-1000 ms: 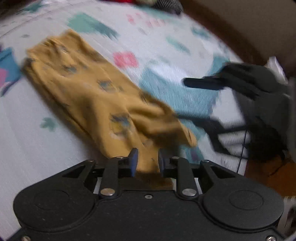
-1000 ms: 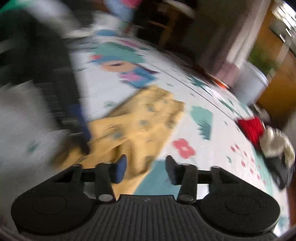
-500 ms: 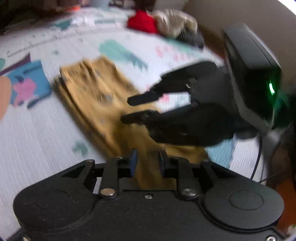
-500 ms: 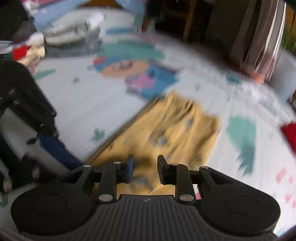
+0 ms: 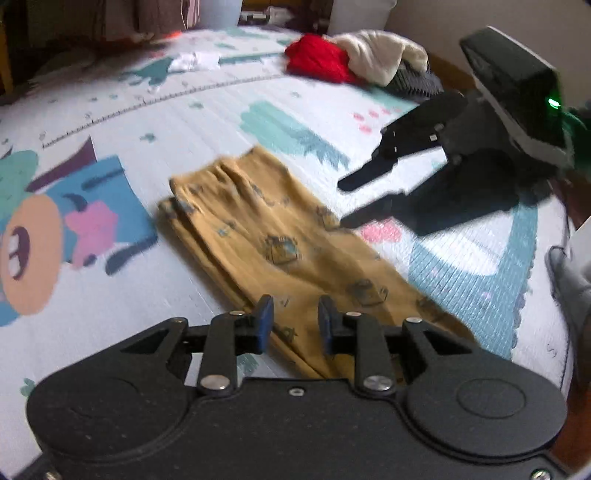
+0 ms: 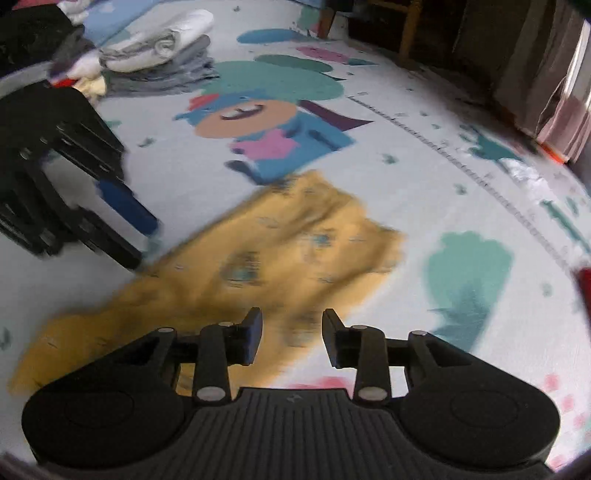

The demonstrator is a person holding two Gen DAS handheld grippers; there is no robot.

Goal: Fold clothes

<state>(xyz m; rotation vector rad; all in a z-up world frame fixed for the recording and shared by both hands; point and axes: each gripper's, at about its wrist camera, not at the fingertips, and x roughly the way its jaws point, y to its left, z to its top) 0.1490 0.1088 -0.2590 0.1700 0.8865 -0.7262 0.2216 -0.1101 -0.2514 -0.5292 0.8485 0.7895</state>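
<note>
Mustard-yellow printed pants lie folded lengthwise on a patterned play mat, also seen in the right wrist view. My left gripper is open and empty, hovering just above the pants' near end. My right gripper is open and empty above the pants' near edge; in the left wrist view it hangs over the mat to the right of the pants. The left gripper shows in the right wrist view beside the pants' left edge.
A pile of red, cream and dark clothes lies at the mat's far right. Folded grey and white clothes are stacked at the far left in the right wrist view. Chair legs and curtains stand beyond the mat.
The left gripper has let go of the pants' end and drawn back. The right gripper closed in over the pants, then opened and pulled away to the right. The pants now lie flatter.
</note>
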